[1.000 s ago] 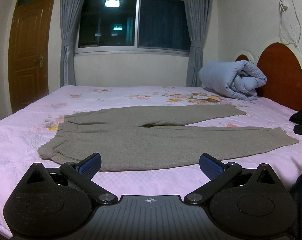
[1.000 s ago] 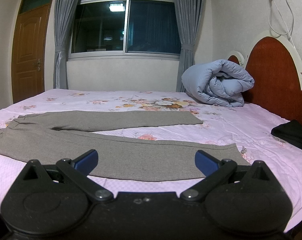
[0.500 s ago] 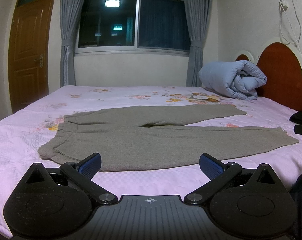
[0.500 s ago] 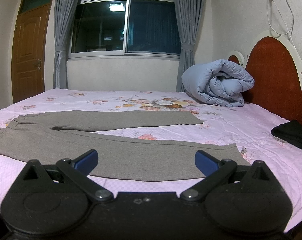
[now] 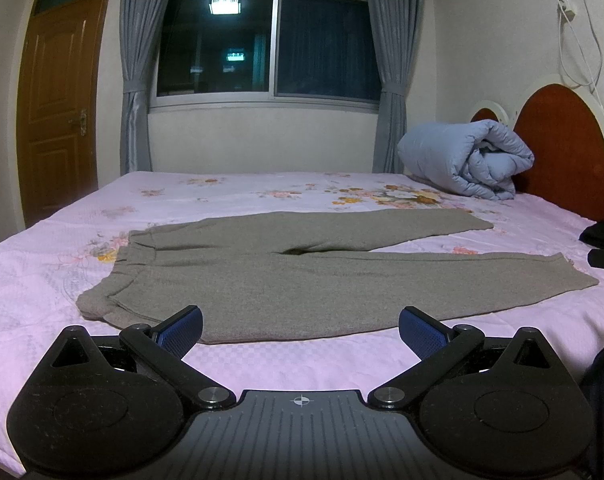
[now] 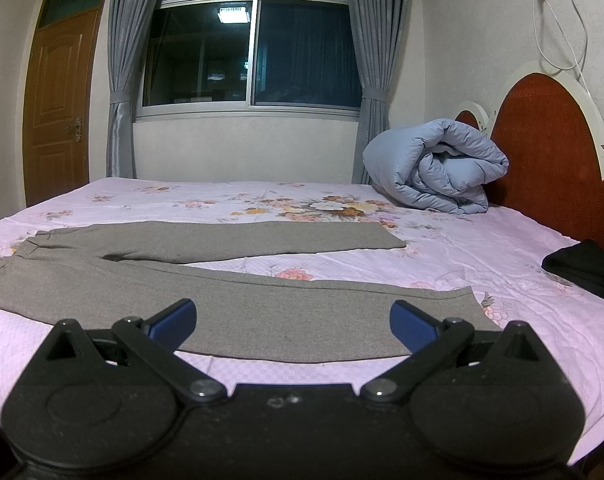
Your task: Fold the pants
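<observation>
- No brand name, label or legible writing shows in either wrist view; a small crosshair mark sits on the body of the left hand-held gripper [image 5: 300, 330].
- The left hand-held gripper hovers with its two blue-padded fingers [image 5: 180, 329] spread wide, holding nothing, above the near edge of the bed [image 5: 41, 280], close to the waistband end of the pants [image 5: 302, 276].
- The right hand-held gripper [image 6: 292, 325] is likewise spread wide and empty, its pads [image 6: 413, 326] framing the cuff end of the nearer leg; whether they brush the cloth cannot be told.
- One pair of grey pants [image 6: 229, 296] lies flat on the pink floral bed, waistband to the left, two legs stretching right and splayed apart in a narrow V.
- One rolled pale-blue duvet [image 6: 434, 168] rests at the head of the bed against the red headboard [image 6: 550, 144].
- One dark garment [image 6: 582, 266] lies at the right edge of the bed, well apart from the pants.
- Behind: one window [image 5: 265, 44] with two grey curtains, one brown door [image 5: 57, 108], and one white cable [image 6: 558, 28] hanging from a wall socket.
</observation>
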`<state>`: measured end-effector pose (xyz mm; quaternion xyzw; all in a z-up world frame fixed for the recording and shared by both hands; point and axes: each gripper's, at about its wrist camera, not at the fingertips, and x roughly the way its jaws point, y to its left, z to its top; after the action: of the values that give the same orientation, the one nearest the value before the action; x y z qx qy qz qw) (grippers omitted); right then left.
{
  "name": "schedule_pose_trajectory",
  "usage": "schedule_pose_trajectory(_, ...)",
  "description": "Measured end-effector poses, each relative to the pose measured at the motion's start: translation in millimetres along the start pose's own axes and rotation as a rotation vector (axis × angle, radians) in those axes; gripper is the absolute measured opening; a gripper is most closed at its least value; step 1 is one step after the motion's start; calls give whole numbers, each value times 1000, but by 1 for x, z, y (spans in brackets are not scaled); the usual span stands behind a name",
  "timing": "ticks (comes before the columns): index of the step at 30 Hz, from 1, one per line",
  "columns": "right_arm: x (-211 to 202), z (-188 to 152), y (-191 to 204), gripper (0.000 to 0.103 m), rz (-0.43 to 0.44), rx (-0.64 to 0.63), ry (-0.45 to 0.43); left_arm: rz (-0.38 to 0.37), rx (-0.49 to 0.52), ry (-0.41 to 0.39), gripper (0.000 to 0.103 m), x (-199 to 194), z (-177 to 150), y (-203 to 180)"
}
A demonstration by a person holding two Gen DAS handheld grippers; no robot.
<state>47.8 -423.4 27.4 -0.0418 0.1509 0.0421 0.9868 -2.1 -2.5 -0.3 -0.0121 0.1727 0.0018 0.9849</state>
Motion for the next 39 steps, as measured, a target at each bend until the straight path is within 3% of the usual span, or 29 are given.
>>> schedule_pose_trajectory(13,1,-1,-2,97,5,3,8,37,-27,9,103,1,0,10)
schedule_pose_trajectory(20,9,5,-17,97,33,67,0,60,-82,55,103,22,11,40)
schedule_pose_trajectory(24,30,25,-21,97,25,64,-4,78,-68,95,103,67,40,87)
schedule_pose_trajectory(27,55,45,-18,97,38,78,2,160,-108,95,103,106,65,131)
schedule_pose_trajectory(30,91,67,-7,97,50,74,12,217,-149,112,103,151,85,176)
schedule_pose_trajectory(34,159,92,12,97,68,64,44,300,-129,157,103,224,97,220)
schedule_pose_trajectory(37,209,104,31,97,79,49,79,272,-121,191,103,287,101,252)
schedule_pose_trajectory(39,239,106,43,97,90,32,91,204,-154,223,103,326,100,275)
